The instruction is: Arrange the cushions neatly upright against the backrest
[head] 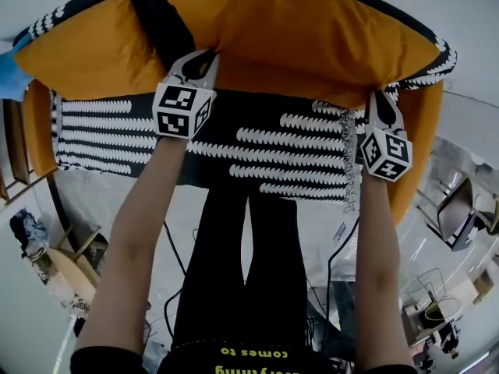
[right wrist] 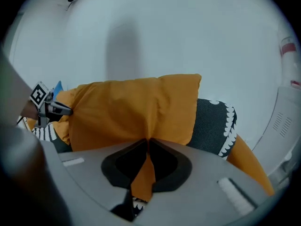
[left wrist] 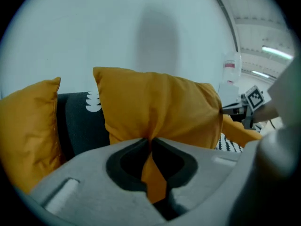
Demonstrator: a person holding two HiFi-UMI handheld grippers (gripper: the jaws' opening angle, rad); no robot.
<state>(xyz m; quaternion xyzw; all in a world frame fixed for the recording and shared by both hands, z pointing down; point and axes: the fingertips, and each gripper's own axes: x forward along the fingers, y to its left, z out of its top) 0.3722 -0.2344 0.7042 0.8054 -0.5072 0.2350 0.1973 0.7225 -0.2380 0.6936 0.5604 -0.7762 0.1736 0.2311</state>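
A large orange cushion (head: pixel 312 37) leans against the black-and-white patterned backrest (head: pixel 156 14) of the sofa. My left gripper (head: pixel 199 65) is shut on a fold of its lower left edge. My right gripper (head: pixel 382 104) is shut on its lower right corner. In the left gripper view the cushion (left wrist: pixel 160 102) rises in front of the gripper (left wrist: pixel 151 139), with orange fabric pinched between the jaws. The right gripper view shows the same: the cushion (right wrist: pixel 131 107) with its fabric clamped in the gripper (right wrist: pixel 148 140). A second orange cushion (head: pixel 86 53) stands to the left, also seen in the left gripper view (left wrist: pixel 28 121).
The patterned seat (head: pixel 257 146) lies below the cushions, with orange sofa sides at left (head: pixel 35 123) and right (head: pixel 421 146). My legs in black stand close to the seat's front edge. Cables lie on the floor (head: pixel 335 240). A chair (head: pixel 456 213) stands at the right.
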